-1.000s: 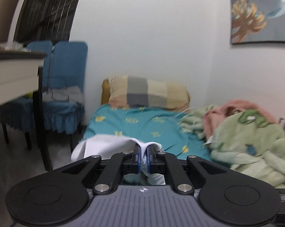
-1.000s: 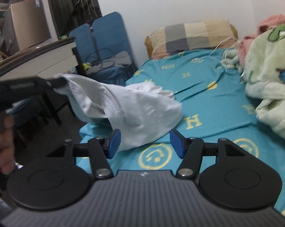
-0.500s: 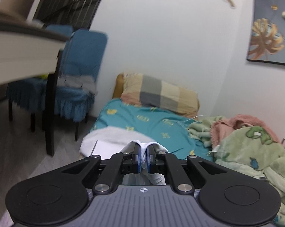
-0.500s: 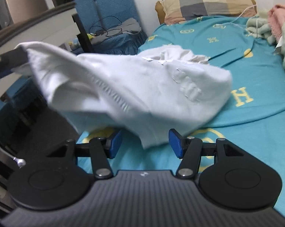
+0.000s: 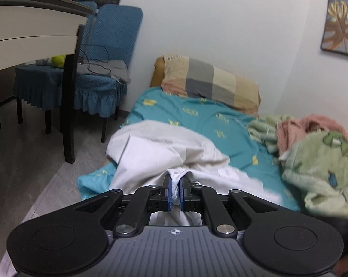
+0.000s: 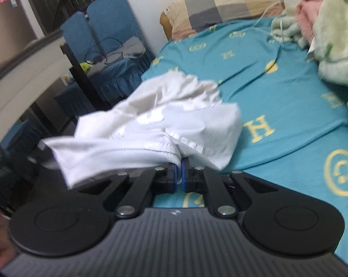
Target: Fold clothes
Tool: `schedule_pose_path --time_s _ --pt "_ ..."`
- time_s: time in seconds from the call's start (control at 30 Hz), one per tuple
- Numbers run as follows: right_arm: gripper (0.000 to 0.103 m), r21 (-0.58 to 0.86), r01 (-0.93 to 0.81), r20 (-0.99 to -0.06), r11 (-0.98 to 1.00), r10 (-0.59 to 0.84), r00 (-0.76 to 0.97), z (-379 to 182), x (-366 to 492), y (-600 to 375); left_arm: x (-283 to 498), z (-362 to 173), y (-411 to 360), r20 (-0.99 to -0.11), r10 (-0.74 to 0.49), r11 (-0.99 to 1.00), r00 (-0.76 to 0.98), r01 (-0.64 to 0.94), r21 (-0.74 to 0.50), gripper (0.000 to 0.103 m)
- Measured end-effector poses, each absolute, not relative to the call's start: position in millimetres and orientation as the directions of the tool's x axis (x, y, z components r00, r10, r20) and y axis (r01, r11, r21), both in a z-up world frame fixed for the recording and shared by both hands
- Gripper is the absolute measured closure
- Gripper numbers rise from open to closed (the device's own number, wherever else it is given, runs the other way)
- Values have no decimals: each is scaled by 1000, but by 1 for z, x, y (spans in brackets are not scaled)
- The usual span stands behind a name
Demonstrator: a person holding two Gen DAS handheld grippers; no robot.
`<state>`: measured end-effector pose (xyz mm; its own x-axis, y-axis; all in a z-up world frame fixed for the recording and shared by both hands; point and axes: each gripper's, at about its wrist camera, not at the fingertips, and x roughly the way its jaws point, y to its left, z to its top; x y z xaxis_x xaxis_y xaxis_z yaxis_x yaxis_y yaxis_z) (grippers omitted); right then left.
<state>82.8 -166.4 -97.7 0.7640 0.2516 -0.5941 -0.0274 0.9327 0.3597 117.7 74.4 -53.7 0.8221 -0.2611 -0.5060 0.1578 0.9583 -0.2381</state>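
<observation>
Both tools, left tool [image 5: 174, 192] and right tool [image 6: 178, 173], pinch white garment [image 6: 155, 124] beside green blanket [image 5: 322, 173].

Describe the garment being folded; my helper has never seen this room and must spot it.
Find the teal bed sheet with yellow symbols. At its near edge hangs a crumpled white garment, pinched by both grippers. It is plain white, unlike the green and pink blankets.

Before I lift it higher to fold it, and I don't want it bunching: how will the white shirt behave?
Probably floppy: the white shirt sags in crumpled folds between the left gripper and right gripper. It looks thin and light, so it should lift easily. The loose end on the bed sheet will likely drag and bunch.
</observation>
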Motion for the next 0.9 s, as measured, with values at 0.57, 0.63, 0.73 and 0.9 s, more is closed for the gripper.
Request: schedule_pose_path --time_s 0.57,0.63,0.73,0.9 --pt "96 530 -61 -667 846 460 586 -90 79 -236 63 -70 1 -638 -285 913 715 405 46 74" --pt "96 531 -82 -653 844 468 596 -85 78 -235 50 -57 -4 -599 -323 898 733 437 50 58" --pt "96 554 -106 -619 826 493 611 -77 77 -236 39 -53 -23 -543 -397 857 741 511 71 47" --pt "96 582 -116 -598 805 520 610 -75 79 -239 53 -84 -68 -534 -354 844 768 508 171 44"
